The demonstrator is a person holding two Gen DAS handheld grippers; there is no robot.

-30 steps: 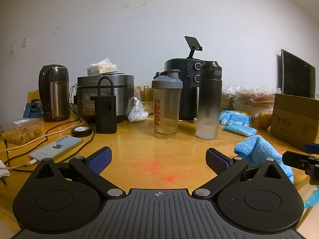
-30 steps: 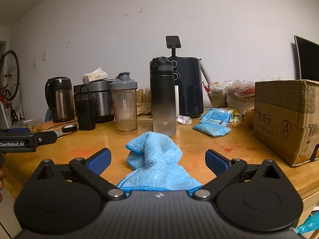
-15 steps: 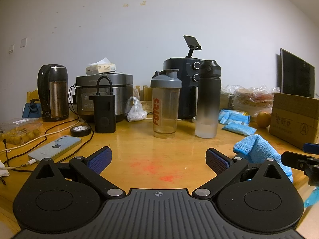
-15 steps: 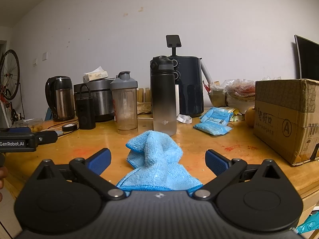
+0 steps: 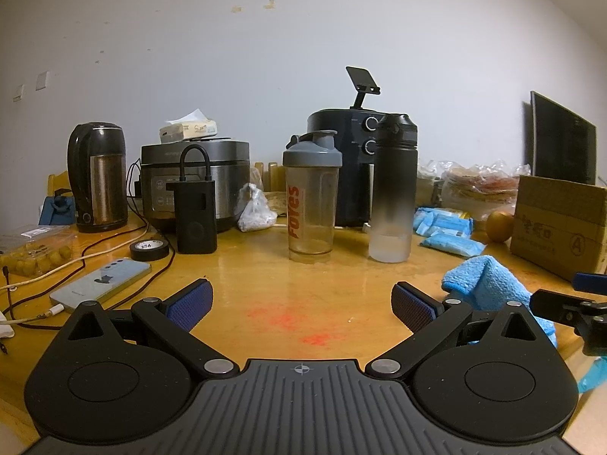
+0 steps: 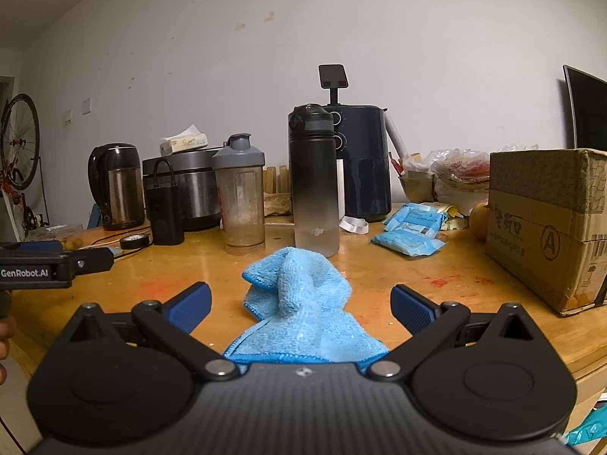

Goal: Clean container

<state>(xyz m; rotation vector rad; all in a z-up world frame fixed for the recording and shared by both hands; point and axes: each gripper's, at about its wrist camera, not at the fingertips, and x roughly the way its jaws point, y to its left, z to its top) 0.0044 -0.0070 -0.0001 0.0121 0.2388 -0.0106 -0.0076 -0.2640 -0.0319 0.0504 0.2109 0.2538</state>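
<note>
My right gripper (image 6: 299,303) is spread wide over the blue cloth (image 6: 299,303) on the bench (image 6: 379,276). My left gripper (image 5: 301,301) is wide, empty. Beyond stand the shaker cup (image 5: 312,197), visibly empty, and the black bottle (image 5: 392,189) to its right.

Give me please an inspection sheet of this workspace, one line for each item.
Surface: wooden table, red stains.
Job's things: shaker bottle and black bottle upright, lids on; blue cloth crumpled.
Clutter: kettle, rice cooker, tape roll, phone, cardboard box.
Grippers: left gripper and right gripper open, empty; cloth lies between the right one's fingers.
Cables: black cable on table.
Surroundings: white wall, bicycle wheel.
</note>
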